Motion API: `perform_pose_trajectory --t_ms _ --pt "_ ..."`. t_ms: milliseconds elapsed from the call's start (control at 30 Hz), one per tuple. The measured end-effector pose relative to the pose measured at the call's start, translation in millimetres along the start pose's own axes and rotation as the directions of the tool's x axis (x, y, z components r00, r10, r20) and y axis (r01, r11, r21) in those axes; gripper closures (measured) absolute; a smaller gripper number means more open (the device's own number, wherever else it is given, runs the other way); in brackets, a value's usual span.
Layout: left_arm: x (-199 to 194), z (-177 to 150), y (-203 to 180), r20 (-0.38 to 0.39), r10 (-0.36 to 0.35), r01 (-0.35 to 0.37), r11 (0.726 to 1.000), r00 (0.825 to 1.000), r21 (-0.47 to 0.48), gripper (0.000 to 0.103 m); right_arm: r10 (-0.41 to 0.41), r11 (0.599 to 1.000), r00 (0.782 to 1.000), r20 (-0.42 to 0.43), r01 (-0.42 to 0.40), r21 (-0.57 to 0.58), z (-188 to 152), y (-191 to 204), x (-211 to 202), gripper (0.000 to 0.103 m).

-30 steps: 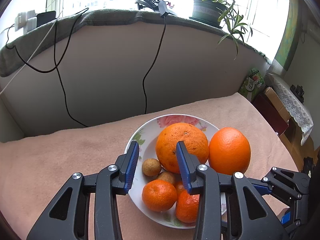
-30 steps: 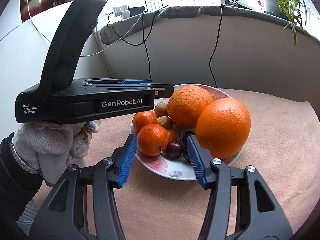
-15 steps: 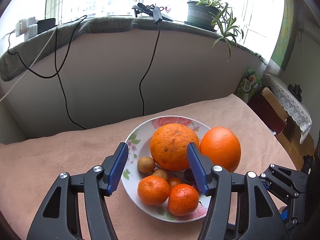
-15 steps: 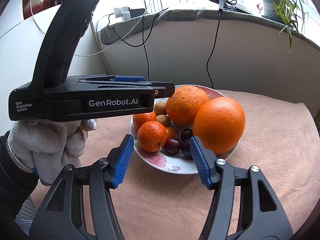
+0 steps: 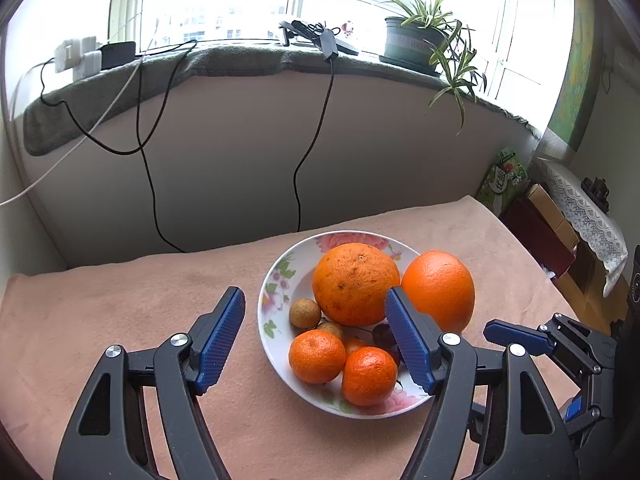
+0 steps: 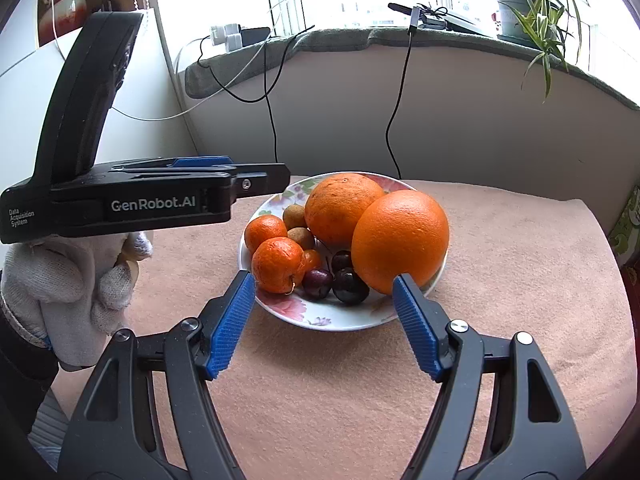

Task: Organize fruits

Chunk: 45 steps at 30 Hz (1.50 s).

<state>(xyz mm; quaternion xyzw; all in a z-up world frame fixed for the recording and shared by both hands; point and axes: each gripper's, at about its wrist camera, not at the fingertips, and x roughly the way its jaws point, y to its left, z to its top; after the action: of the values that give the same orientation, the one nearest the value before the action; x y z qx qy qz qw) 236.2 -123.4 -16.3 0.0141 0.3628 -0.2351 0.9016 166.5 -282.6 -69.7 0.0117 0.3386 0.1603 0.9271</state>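
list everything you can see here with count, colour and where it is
plate: 1, white with pink flowers, on the blanket
large oranges: 2, orange, far and right side of the plate, touching
mandarins: 2 plain, orange, near-left of the plate; a smaller orange fruit is tucked behind them
small brown fruits: 2, tan, left of the large oranges
cherries: 3 seen, dark red, near edge of the plate
blanket: 1, pinkish-tan, covering the surface
potted plant: 1, green, on the windowsill
cables: several, black and white, hanging from the sill
gloved hand: 1, white glove, holding the left gripper
left gripper: jaws open, blue pads
right gripper: jaws open, blue pads
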Motion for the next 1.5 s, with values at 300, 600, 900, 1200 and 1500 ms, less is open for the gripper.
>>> perform_pose_trajectory --t_ms 300,600,900,1200,1500 --pt "-29 -15 -2 0.043 0.005 -0.004 1.000 0.999 -0.017 0.030 -0.059 0.998 0.997 0.041 0.058 0.019 -4 -6 -16 0.011" --pt "-65 -34 -7 0.087 0.064 -0.063 0.998 0.994 -0.013 0.024 -0.111 0.993 0.989 0.096 0.107 0.049 -5 -8 -40 0.008" --pt "-101 -60 -19 0.120 0.148 -0.147 0.989 0.982 -0.019 0.021 -0.135 0.989 0.981 0.140 0.123 0.087 -12 -5 -69 0.008" --pt "-130 -75 -13 0.141 0.205 -0.196 0.978 0.969 -0.074 0.021 -0.148 0.986 0.979 0.143 0.135 0.095 -19 -5 -83 0.008" --pt "-151 -83 -15 0.164 0.238 -0.226 0.970 0.957 -0.088 0.021 -0.138 0.989 0.978 0.157 0.126 0.082 -23 7 -93 0.008"
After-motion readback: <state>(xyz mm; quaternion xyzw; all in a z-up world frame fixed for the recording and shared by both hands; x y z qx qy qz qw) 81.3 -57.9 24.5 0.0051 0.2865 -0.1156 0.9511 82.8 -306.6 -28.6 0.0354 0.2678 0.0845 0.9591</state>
